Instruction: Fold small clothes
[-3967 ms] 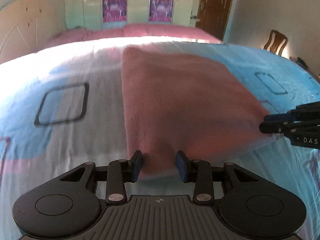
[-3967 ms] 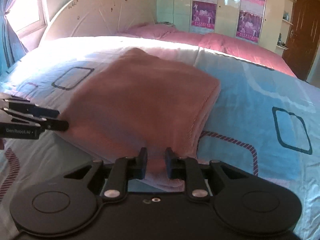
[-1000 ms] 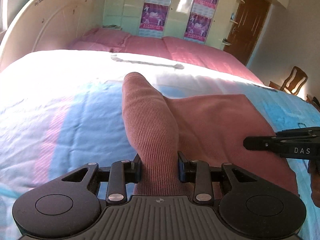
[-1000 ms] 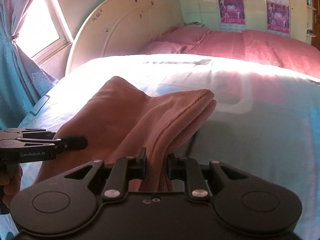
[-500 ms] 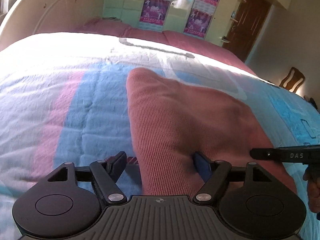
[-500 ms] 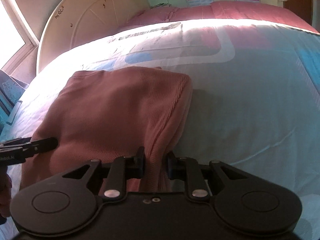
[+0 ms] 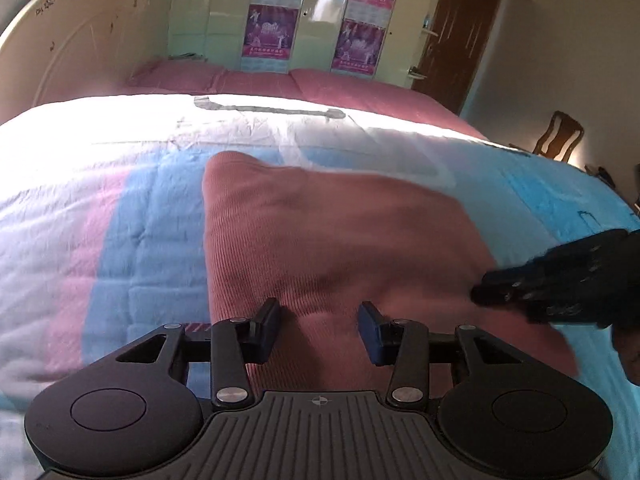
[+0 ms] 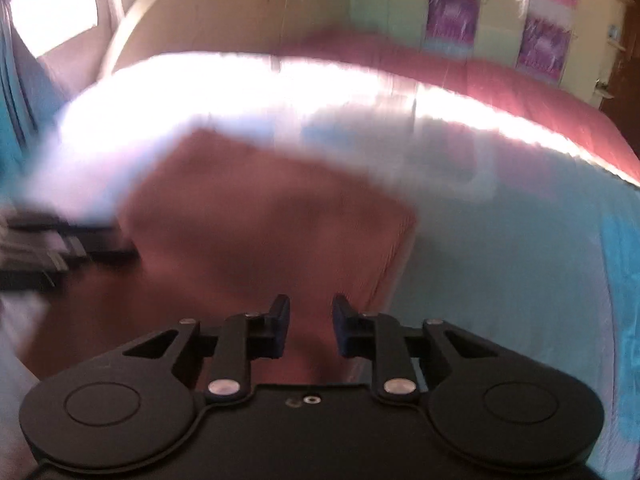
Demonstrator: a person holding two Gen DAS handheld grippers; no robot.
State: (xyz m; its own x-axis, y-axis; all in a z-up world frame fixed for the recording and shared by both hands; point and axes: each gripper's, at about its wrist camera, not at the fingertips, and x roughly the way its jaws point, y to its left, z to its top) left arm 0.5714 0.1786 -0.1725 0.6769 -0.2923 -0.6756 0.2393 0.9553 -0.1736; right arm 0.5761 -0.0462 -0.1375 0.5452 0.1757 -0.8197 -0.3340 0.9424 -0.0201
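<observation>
The ribbed pink knitted garment (image 7: 320, 240) is released by the closing, unclamped left gripper (image 7: 319, 328) to lie folded, while the right gripper (image 8: 307, 330) seems parted too, through blur.

Two close wrist views, angled down, sharing pink garment (image 7: 328, 248)

1. My right wrist view is smeared all over; the pink cloth (image 8: 264, 216) shows only as a soft shape with no clear edges.
2. In it, the left gripper (image 8: 92, 244) at the left edge is a dark streak, cut off by the frame; I cannot tell how its jaws stand.
3. In my left wrist view, the right gripper (image 7: 480, 292) is blurred and cut off at the right.
4. The cloth's near edge hides behind both gripper bodies.
</observation>
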